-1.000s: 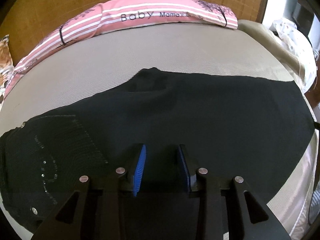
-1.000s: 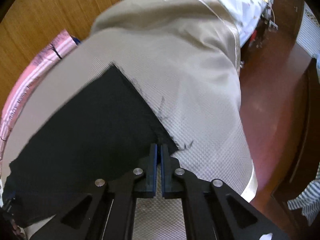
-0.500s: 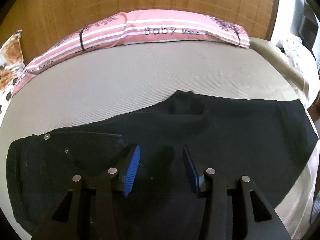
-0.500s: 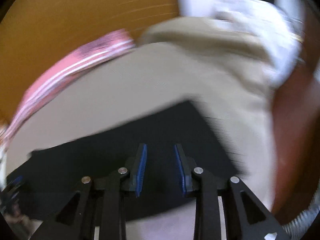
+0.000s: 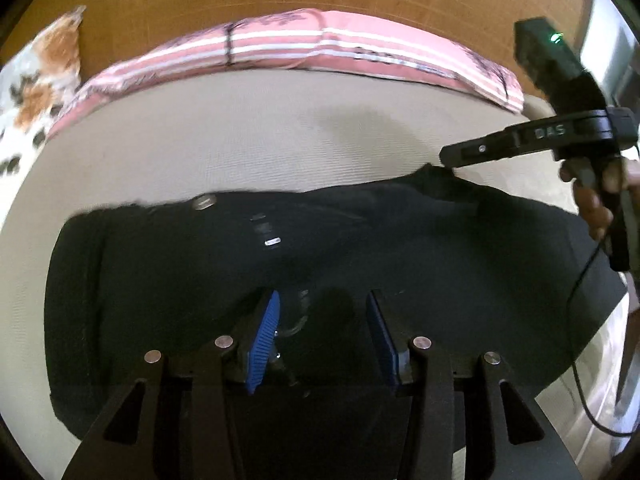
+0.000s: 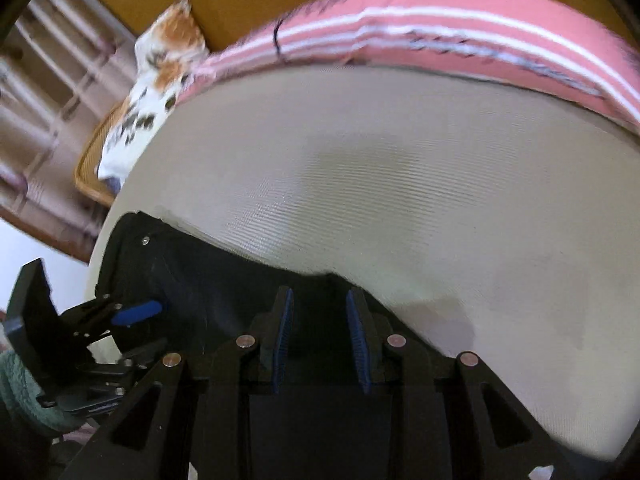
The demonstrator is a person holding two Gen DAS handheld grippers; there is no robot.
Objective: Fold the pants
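Pants lie flat across the near mattress, both my left gripper and right gripper parted above them, so I should pinch matching far-edge corners evenly.

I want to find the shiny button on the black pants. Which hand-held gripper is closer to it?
Left. The left hand-held gripper hangs over the pants just below the button; the right hand-held gripper sits farther along, at the bump in the pants' far edge.
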